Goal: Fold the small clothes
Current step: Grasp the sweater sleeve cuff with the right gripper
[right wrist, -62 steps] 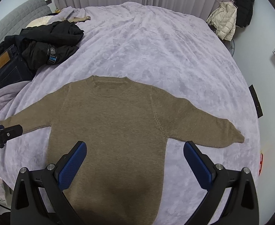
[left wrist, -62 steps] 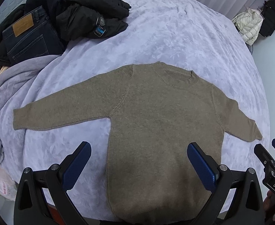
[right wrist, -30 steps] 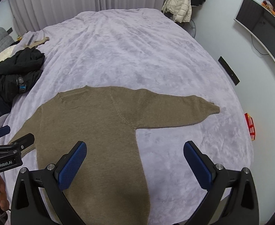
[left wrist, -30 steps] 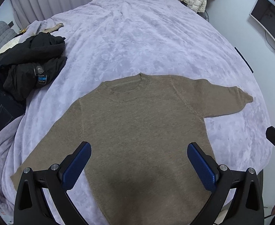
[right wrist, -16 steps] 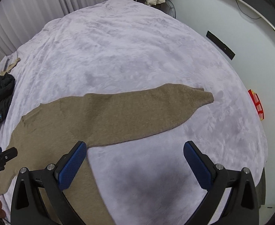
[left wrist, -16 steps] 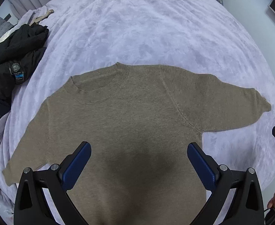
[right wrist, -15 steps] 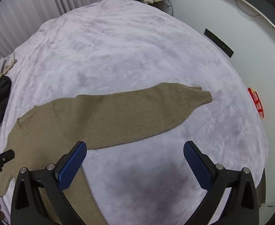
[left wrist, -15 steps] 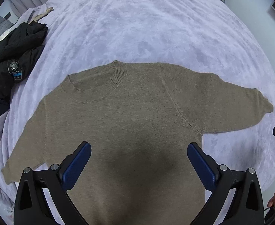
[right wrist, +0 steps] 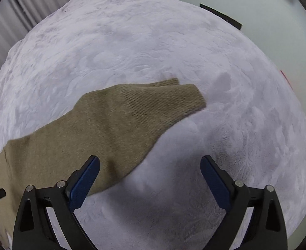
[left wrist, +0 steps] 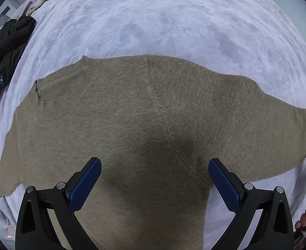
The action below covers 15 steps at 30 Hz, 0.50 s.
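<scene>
On the pale lilac bedspread (left wrist: 173,20) a brown sweater (left wrist: 132,112) lies flat, collar toward the far left, its sleeves stretched left and right — the long axis runs across the left wrist view. At far left sits dark clothing (left wrist: 5,48); the left gripper (left wrist: 155,177) hangs spread above the sweater's body. The right gripper (right wrist: 149,174) — jaws wide but closing, pinching nothing — hovers by the right sleeve (right wrist: 132,112), whose cuff points right toward the white wall (right wrist: 257,4).
</scene>
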{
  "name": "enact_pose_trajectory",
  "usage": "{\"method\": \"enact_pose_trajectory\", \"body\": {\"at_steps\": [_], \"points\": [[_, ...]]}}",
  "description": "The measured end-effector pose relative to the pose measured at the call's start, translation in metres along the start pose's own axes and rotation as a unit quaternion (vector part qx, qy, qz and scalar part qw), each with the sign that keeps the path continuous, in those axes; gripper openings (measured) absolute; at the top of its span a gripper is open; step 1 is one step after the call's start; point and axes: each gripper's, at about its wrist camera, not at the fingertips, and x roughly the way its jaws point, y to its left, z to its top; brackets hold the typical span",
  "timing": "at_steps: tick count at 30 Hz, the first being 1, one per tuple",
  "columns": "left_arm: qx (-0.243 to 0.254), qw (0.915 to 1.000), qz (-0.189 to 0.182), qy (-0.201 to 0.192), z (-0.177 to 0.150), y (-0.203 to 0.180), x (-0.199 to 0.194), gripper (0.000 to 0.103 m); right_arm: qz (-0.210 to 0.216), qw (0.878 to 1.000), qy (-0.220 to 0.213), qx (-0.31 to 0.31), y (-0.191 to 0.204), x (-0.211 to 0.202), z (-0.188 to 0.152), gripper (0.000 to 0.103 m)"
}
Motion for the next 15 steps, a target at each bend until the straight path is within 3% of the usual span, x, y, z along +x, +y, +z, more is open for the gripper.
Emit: {"method": "enact_pose_trajectory", "body": {"at_steps": [3,7,11,12,13,15], "points": [[-0.002,1.0,-0.003,-0.004,0.002,-0.007,0.009,0.103,0.027,0.999,-0.009,0.023,-0.017,0.013,0.006,0.084],[-0.023,0.9997,-0.003,0.013,0.003,-0.005,0.035,0.103,0.039,0.998,-0.052,-0.026,0.001,0.033,0.014,0.084],[-0.026,0.9995,-0.01,0.019,0.005,-0.006,0.055,0.103,0.047,0.996,-0.075,-0.014,0.007,0.041,0.025,0.084],[-0.016,0.9997,-0.008,0.014,0.007,-0.009,0.056,0.103,0.053,0.996,-0.075,-0.009,0.007,0.041,0.029,0.078],[-0.007,0.9999,-0.007,0.007,0.01,-0.011,0.056,0.103,0.067,0.995,-0.075,-0.005,0.007,0.037,0.033,0.055],[0.011,0.9999,-0.008,-0.008,0.018,-0.013,0.053,0.103,0.111,0.991,-0.067,-0.014,0.01,0.03,0.044,0.027]]}}
